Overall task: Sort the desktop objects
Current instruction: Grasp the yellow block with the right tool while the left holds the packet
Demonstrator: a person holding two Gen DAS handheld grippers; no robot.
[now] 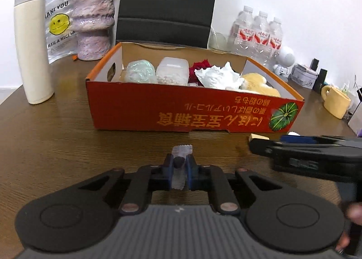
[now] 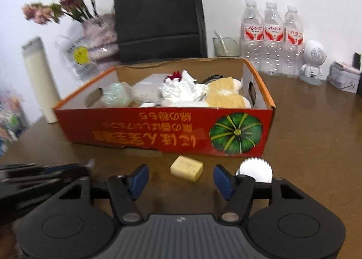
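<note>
A red cardboard box (image 1: 181, 114) with a pumpkin picture sits mid-table, holding a crumpled white paper (image 1: 217, 76), a clear tub, a greenish bundle and a yellow plush. It also shows in the right wrist view (image 2: 158, 132). My left gripper (image 1: 179, 164) is shut on a small clear packet (image 1: 181, 152) with a dark piece inside, just in front of the box. My right gripper (image 2: 181, 175) is open above the table, with a yellow eraser-like block (image 2: 186, 167) just ahead between the fingers. A white serrated round packet (image 2: 254, 169) lies beside the right finger.
A cream flask (image 1: 31, 44), a smiley plastic bag (image 1: 58, 25) and a purple vase (image 1: 95, 21) stand back left. A black bag (image 2: 158, 14), water bottles (image 2: 271, 37), a white robot figure (image 2: 313, 62), a tin and a yellow mug (image 1: 334, 102) stand behind and right.
</note>
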